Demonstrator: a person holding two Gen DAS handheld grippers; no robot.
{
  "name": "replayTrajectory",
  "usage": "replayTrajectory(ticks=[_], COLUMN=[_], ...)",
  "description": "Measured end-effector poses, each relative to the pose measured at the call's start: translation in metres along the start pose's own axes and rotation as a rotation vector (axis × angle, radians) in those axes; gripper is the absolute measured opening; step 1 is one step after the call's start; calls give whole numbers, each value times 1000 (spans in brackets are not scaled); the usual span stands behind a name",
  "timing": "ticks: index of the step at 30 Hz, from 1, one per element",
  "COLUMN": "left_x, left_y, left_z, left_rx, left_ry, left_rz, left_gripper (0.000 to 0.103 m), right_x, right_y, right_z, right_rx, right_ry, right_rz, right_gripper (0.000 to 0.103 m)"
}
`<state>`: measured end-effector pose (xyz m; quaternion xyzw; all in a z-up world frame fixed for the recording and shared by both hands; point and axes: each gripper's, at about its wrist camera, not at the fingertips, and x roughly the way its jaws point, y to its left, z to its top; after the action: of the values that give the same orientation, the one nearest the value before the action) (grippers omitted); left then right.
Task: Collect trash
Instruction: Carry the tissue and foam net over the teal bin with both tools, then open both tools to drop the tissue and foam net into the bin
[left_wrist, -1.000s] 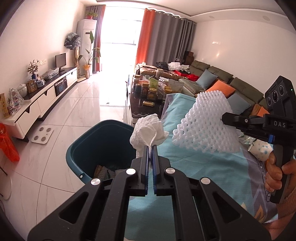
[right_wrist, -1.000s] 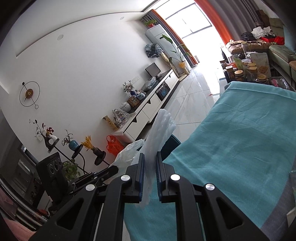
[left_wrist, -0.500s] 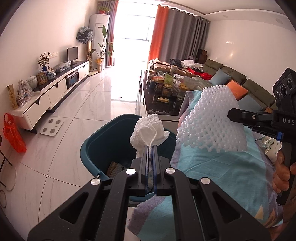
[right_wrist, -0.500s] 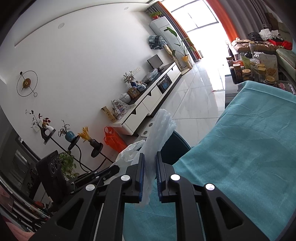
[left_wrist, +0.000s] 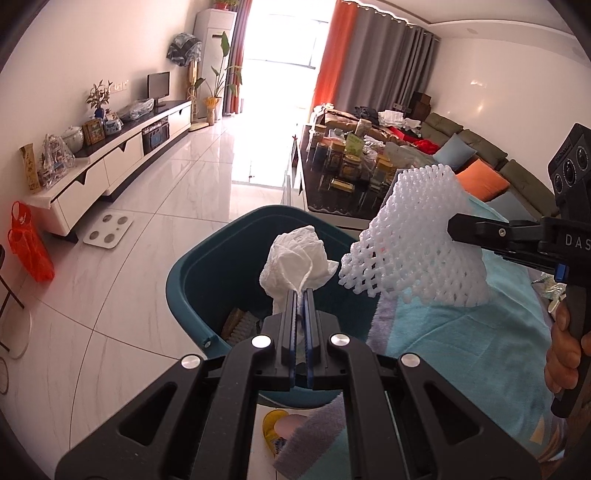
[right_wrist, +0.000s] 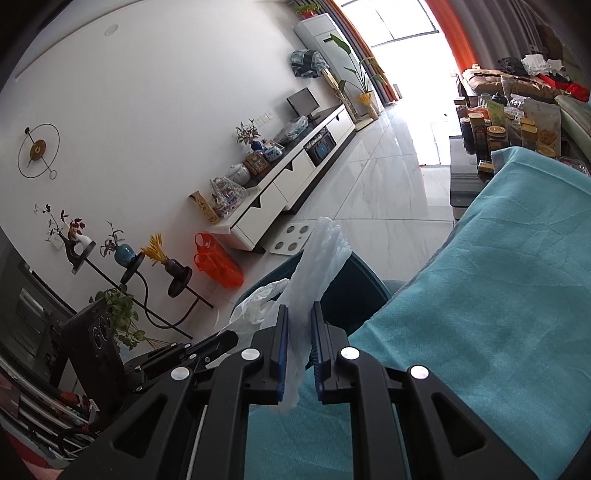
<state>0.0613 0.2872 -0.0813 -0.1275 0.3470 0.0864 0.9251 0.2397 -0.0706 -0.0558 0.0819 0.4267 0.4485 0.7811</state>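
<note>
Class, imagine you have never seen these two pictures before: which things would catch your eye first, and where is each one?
First, the white foam fruit net, pinched in the right tool above the edge of the teal cloth. Next, the crumpled white tissue, clamped in the left tool over the open dark teal bin. Beyond them lies a bright room with an orange curtain.

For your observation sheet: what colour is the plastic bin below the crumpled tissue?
Dark teal; the plastic bin shows best in the left wrist view.
</note>
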Motion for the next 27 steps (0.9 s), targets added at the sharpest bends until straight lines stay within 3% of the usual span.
replayTrajectory(ticks=[21,27], left_x=[65,75], left_y=[18,18], left_z=[1,0], left_rx=[-51,-65], left_ry=[64,60], left_rz=[14,22], left_gripper=[5,20], right_x=[61,63], right_y=[8,8], right_z=[5,5], right_rx=[13,13], right_ry=[127,134], right_rz=[-81,-82], right_gripper=[15,21])
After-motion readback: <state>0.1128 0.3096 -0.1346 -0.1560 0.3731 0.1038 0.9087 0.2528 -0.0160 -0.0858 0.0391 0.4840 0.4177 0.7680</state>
